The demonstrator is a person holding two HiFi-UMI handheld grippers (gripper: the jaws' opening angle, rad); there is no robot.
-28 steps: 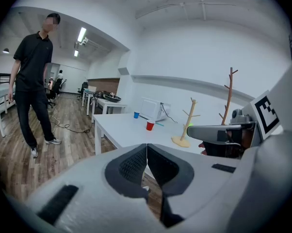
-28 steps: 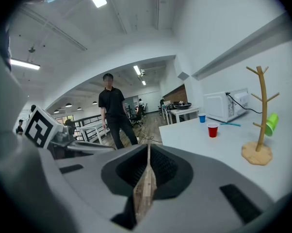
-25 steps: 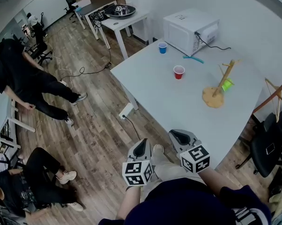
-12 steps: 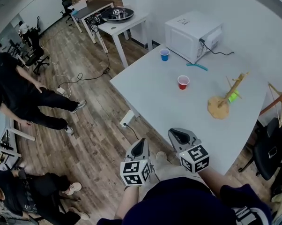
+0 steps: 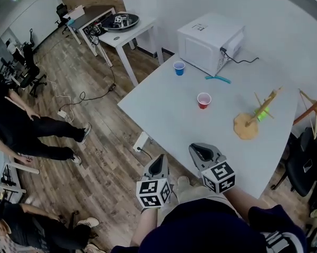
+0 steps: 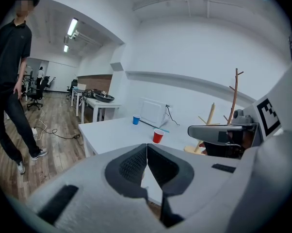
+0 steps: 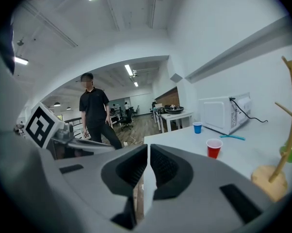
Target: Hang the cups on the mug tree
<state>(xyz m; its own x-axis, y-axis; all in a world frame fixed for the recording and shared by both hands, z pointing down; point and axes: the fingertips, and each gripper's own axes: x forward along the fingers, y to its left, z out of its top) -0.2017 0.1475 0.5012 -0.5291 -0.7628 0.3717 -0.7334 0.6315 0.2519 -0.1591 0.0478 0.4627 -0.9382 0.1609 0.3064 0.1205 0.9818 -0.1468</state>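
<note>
A wooden mug tree (image 5: 253,117) stands on the white table (image 5: 169,109) at the right, with a green cup (image 5: 262,114) hanging on one branch. A red cup (image 5: 203,100) stands upright mid-table and a blue cup (image 5: 179,68) stands near the microwave. The same red cup (image 7: 214,148), blue cup (image 7: 198,127) and mug tree (image 7: 282,149) appear in the right gripper view. My left gripper (image 5: 157,165) and right gripper (image 5: 202,153) hover close to my body at the table's near edge, both shut and empty, well short of the cups.
A white microwave (image 5: 210,40) sits at the table's far side, with a teal strip (image 5: 217,79) lying beside it. A person in black (image 5: 21,125) stands on the wooden floor at left. A black chair (image 5: 306,165) is at the right. A small white table (image 5: 124,28) stands farther back.
The head view has shifted slightly, so the table and cups sit a little lower and rightward in frame. The person at left has stepped further left. Both grippers stay where they were.
</note>
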